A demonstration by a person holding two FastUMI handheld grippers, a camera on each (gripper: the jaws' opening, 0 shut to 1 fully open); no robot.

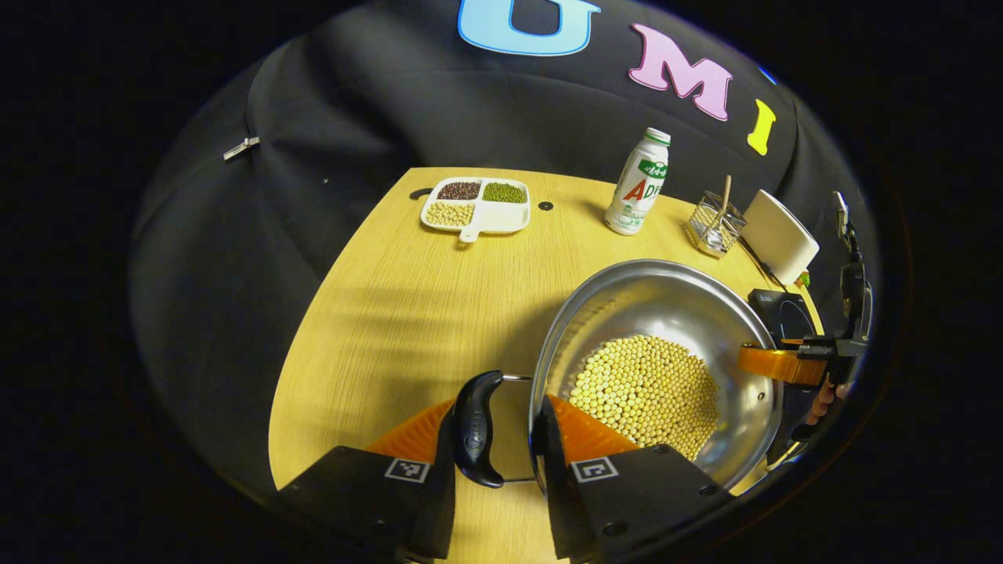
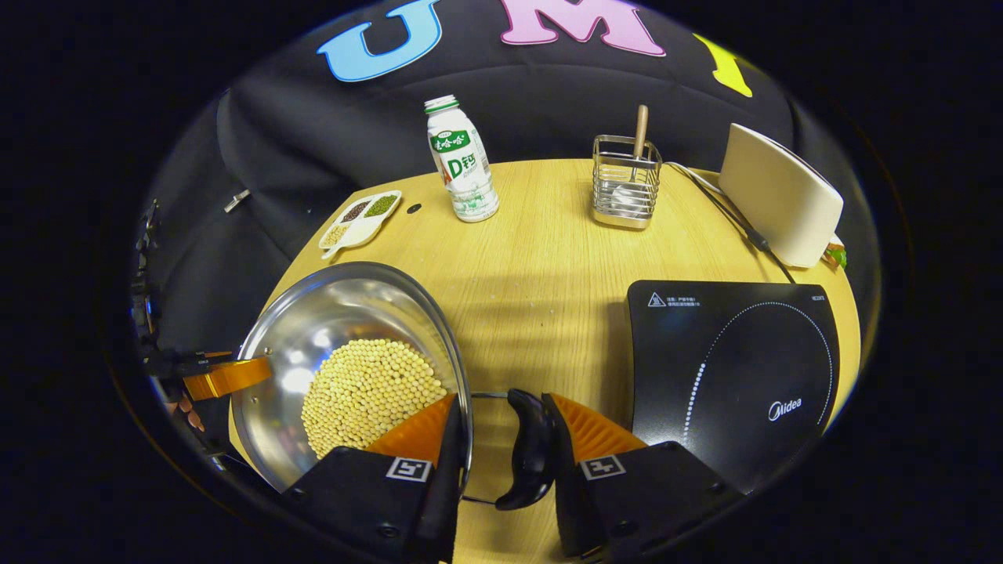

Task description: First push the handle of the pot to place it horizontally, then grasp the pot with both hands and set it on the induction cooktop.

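Steel pot of yellow beans sits on the wooden table, each gripper pinching a black side handle; the induction cooktop lies just beside it.

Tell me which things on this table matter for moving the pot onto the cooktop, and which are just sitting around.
Job: pot of beans, its two handles, induction cooktop, left gripper, right gripper.

Lying about: bottle, divided dish, wire holder, white device.
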